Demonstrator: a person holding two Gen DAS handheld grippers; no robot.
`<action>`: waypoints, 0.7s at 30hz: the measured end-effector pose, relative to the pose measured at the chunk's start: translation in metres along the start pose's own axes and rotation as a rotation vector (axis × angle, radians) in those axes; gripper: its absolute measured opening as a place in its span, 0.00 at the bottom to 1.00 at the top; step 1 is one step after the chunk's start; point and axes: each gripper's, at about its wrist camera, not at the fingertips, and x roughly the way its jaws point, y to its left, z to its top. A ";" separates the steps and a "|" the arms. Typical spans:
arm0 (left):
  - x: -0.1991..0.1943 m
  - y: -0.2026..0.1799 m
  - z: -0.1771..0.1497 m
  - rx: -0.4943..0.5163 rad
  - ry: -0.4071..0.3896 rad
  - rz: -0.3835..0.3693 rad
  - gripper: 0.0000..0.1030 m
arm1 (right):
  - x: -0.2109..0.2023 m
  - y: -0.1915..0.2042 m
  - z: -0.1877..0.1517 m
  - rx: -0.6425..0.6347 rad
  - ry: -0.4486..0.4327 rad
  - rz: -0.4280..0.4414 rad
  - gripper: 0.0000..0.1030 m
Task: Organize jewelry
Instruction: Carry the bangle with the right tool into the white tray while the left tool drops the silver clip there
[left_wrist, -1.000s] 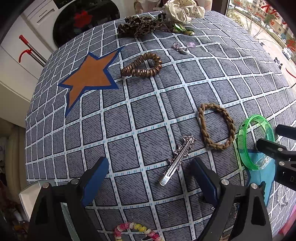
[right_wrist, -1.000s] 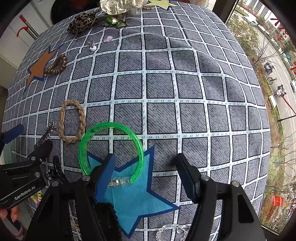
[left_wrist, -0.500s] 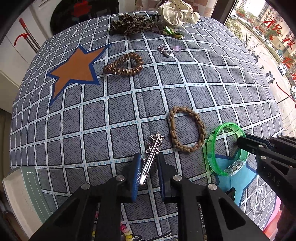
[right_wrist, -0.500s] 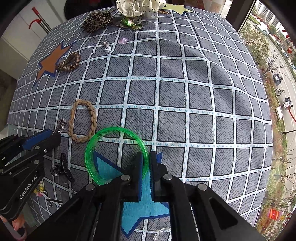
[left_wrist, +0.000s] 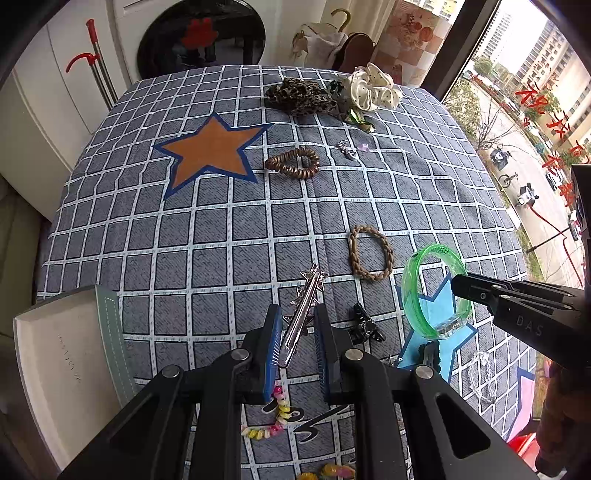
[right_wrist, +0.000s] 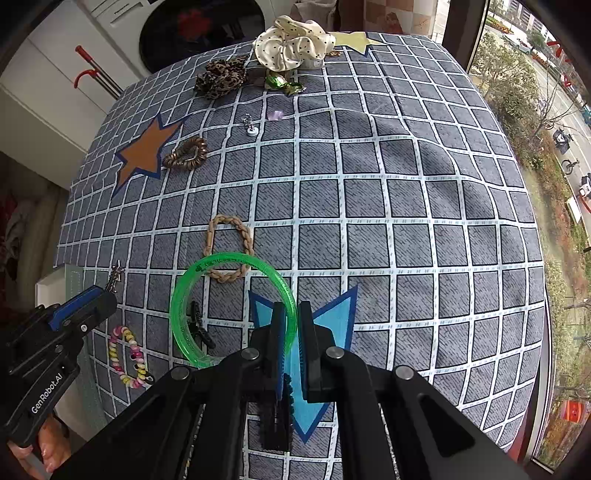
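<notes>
- Left wrist view: we see our left gripper (left_wrist: 295, 341) with its blue pads clamped on a silver star-studded hair clip (left_wrist: 303, 309), whose spiked end sticks out past the fingertips and hangs clear above the grey checked tablecloth (left_wrist: 207, 236).
- The jaws here have just been closing, and the clip now sits pinched between them.
- Right wrist view: our right gripper (right_wrist: 291, 325) has its pads pressed onto the rim of a translucent green bangle (right_wrist: 207, 291); these jaws have likewise just closed.
- The bangle hangs tilted from that grip, over the near left point of a light blue star patch (right_wrist: 332, 314) on the cloth.
- Seen through the bangle's ring in the right wrist view are part of a tan braided bracelet (right_wrist: 229, 251) and a small black claw clip (right_wrist: 199, 325), both lying on the cloth.
- A pastel beaded bracelet (right_wrist: 127, 356) lies near the cloth's near left edge, just beside an open pale box (left_wrist: 62, 354).
- Farther off, a bronze coiled hair tie (left_wrist: 292, 163) rests just beside an orange star patch (left_wrist: 210, 151).
- At the far end we find a leopard-print scrunchie (left_wrist: 301, 96), a cream dotted scrunchie (left_wrist: 373, 90) and a green clip (left_wrist: 358, 119), close together.
- A small silver charm (left_wrist: 345, 147) and a lilac piece (left_wrist: 364, 147) lie side by side near the hair tie.
</notes>
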 end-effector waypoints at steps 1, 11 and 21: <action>-0.008 0.009 -0.005 -0.010 -0.010 0.010 0.24 | -0.002 0.011 0.000 -0.008 -0.004 0.011 0.07; -0.052 0.127 -0.062 -0.211 -0.028 0.161 0.24 | -0.023 0.118 -0.050 -0.203 0.012 0.166 0.07; -0.052 0.221 -0.105 -0.382 0.000 0.259 0.24 | -0.001 0.239 -0.066 -0.393 0.066 0.230 0.07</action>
